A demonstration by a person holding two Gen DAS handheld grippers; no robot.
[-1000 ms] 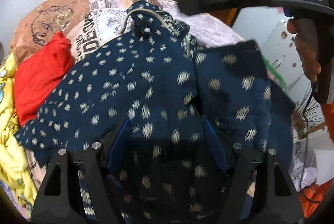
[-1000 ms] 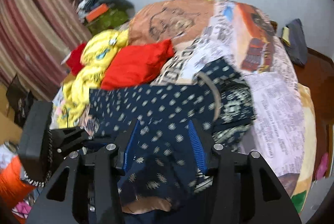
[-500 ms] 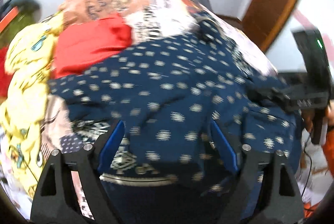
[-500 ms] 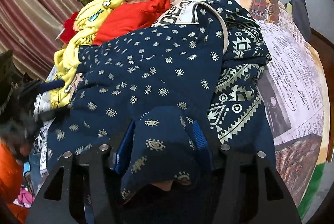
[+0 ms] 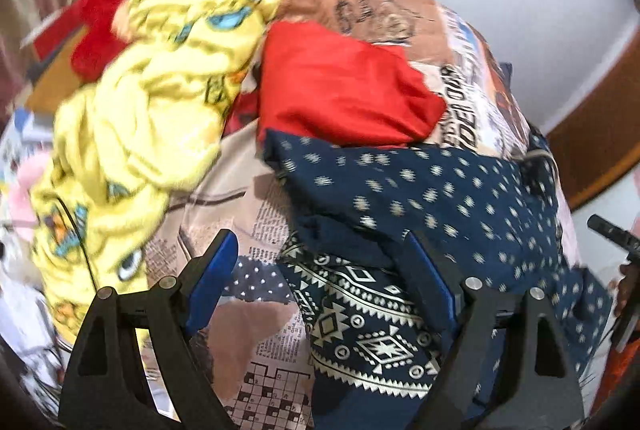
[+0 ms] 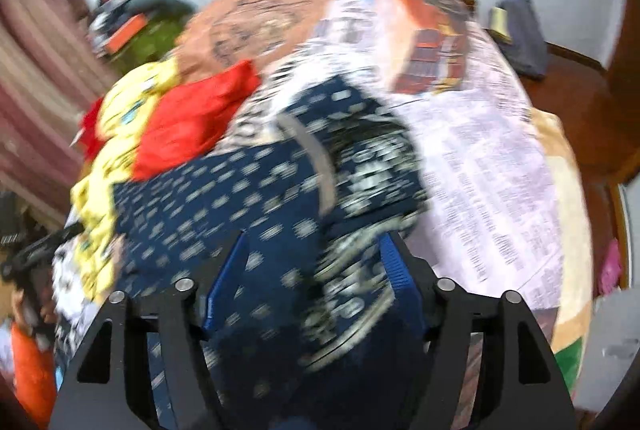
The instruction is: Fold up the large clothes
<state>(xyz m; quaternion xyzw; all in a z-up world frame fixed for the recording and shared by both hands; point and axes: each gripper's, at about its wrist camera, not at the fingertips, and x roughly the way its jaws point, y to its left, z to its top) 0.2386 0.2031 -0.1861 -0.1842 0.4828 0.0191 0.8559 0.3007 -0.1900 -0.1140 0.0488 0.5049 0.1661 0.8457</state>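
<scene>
A large navy garment with pale dots and a patterned border point(image 5: 420, 205) lies bunched on the bed; it also shows, blurred, in the right wrist view point(image 6: 260, 197). My left gripper point(image 5: 320, 270) is open above the garment's left border, holding nothing. My right gripper point(image 6: 312, 270) is open, with navy cloth lying between its blue pads point(image 6: 224, 278); I cannot tell whether the cloth touches them.
A red garment point(image 5: 340, 97) and a crumpled yellow cartoon-print cloth point(image 5: 152, 101) lie behind and left of the navy one. The bed has a newspaper-print sheet point(image 6: 492, 189). Striped curtains point(image 6: 32, 89) hang at left; a wooden door point(image 5: 600, 141) is at right.
My left gripper swung left and let go of the navy cloth; it now faces the yellow and red clothes. My right gripper opened wider and pulled back; the garment lies more bunched.
</scene>
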